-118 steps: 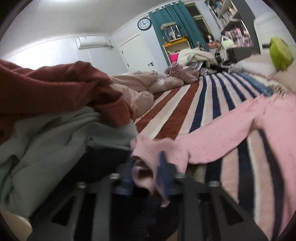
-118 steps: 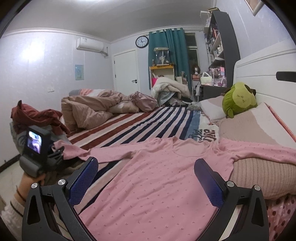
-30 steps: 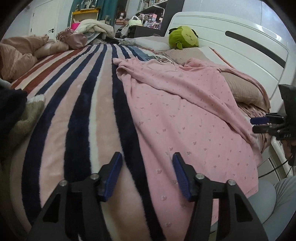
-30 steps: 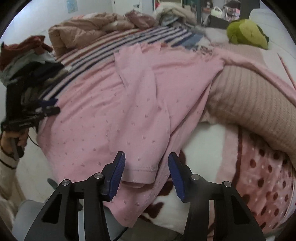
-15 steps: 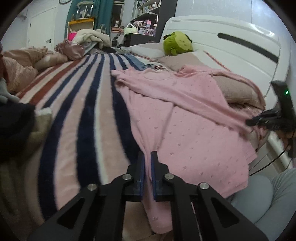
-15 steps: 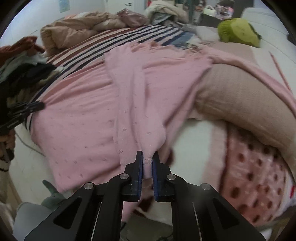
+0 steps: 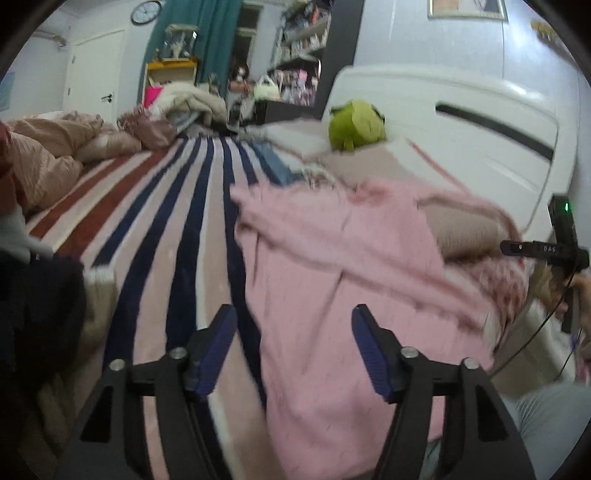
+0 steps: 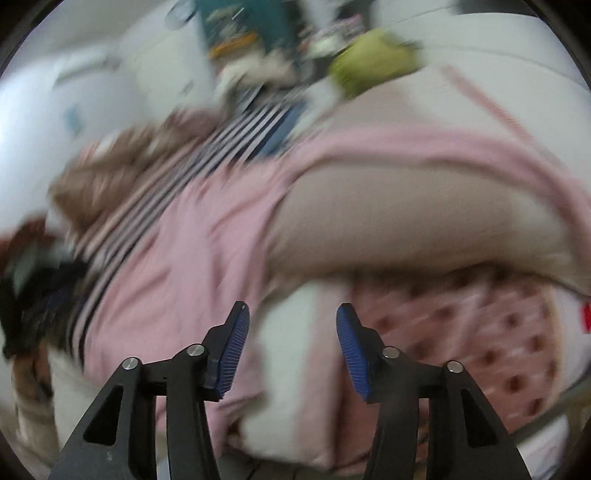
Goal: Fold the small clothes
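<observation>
Over the pink top [image 7: 332,266], both grippers' fingers [image 7: 218,350] are opening, gripping nothing.

- On my right tongs [image 7: 543,249], seen from the left wrist camera, the black bar carries small pale letters that I read as "DAS", though they are tiny.
- The wall clock [image 7: 146,12] has numerals too small to read.

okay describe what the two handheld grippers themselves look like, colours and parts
Both the left gripper and right gripper have matte black angular frames with triangular cut-outs and silver screws. Their fingers carry ribbed blue pads. In the left wrist view, the right gripper's black body shows a green light, white lettering and a thin black cable.
</observation>
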Available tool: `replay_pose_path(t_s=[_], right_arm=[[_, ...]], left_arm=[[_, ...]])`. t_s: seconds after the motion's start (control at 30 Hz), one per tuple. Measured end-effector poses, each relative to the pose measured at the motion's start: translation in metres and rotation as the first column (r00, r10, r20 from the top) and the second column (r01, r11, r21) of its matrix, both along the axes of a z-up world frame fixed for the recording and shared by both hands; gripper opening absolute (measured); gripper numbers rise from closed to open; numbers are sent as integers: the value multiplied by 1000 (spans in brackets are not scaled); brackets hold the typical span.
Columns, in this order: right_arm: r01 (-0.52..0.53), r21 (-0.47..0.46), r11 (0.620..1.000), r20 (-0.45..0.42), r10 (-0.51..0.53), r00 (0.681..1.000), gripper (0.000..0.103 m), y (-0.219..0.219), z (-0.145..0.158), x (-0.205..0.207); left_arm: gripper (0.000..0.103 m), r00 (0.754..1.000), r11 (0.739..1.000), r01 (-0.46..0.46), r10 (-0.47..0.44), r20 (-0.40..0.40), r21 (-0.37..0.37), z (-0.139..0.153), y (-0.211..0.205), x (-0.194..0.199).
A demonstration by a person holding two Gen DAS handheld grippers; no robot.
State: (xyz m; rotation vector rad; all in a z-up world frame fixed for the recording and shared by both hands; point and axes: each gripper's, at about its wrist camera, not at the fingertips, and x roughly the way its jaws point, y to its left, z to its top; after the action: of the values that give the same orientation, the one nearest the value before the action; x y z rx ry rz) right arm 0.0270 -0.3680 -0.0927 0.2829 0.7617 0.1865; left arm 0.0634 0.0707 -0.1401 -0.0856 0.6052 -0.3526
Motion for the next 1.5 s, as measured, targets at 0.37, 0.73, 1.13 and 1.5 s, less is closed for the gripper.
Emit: replay_pose_path(t_s=[0.37, 0.73, 1.13, 1.5], right_arm=[[379, 160, 912, 83, -395, 915, 70, -127, -12, 33], [451, 139, 882, 237, -472, 849, 74, -153, -11, 56], [471, -101, 876, 306, -423, 853, 5, -127, 49, 57], [131, -230, 964, 455, -12, 890, 5, 50, 123, 32]], left_arm=[[78, 984, 988, -157, 157, 83, -13, 35, -26, 34], [81, 980, 984, -177, 175, 95, 15, 36, -35, 55], [81, 973, 982, -191, 191, 129, -10, 40, -16, 39], [81, 972, 984, -176, 179, 154, -34, 45, 13, 7]])
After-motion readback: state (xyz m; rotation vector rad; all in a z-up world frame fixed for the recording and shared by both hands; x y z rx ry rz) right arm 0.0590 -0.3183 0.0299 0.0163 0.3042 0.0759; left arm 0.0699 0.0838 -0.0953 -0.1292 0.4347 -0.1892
